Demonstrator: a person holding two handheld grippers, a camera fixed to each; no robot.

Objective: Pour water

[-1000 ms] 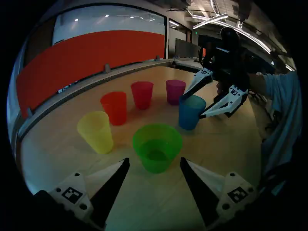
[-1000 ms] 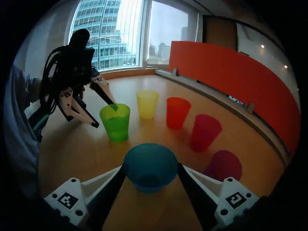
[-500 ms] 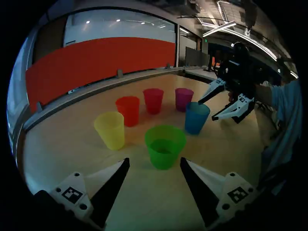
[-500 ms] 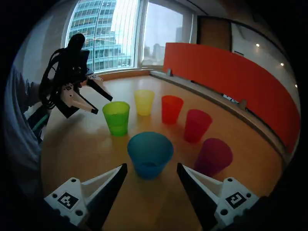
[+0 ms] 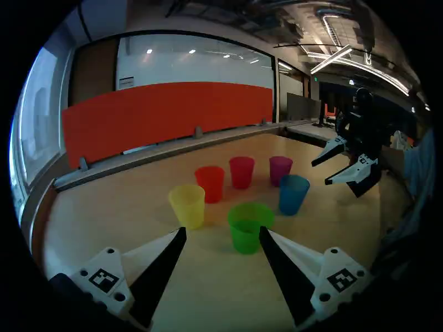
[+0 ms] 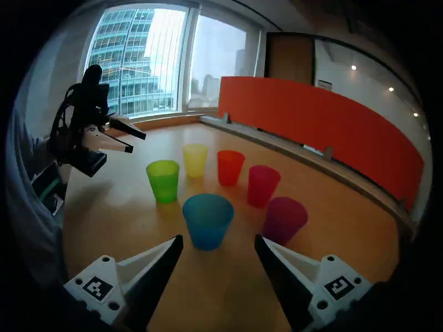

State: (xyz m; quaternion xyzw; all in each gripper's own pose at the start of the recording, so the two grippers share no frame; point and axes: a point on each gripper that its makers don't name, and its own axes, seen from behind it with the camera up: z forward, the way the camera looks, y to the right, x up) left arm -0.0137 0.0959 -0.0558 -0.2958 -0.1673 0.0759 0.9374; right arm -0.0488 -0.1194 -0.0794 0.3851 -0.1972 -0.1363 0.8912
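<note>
Pale wooden tabletop (image 5: 111, 221). Left claw (image 5: 221, 228) gapes empty, green cup (image 5: 247, 227) at one o'clock; right claw (image 6: 217, 237) likewise, blue cup (image 6: 207, 220) at twelve (light, squashy plastic, likely): pinch mid-wall gently.

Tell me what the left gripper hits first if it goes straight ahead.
Probably the green cup, just ahead of the left gripper, slightly right of its centre line; depth is unclear.
</note>
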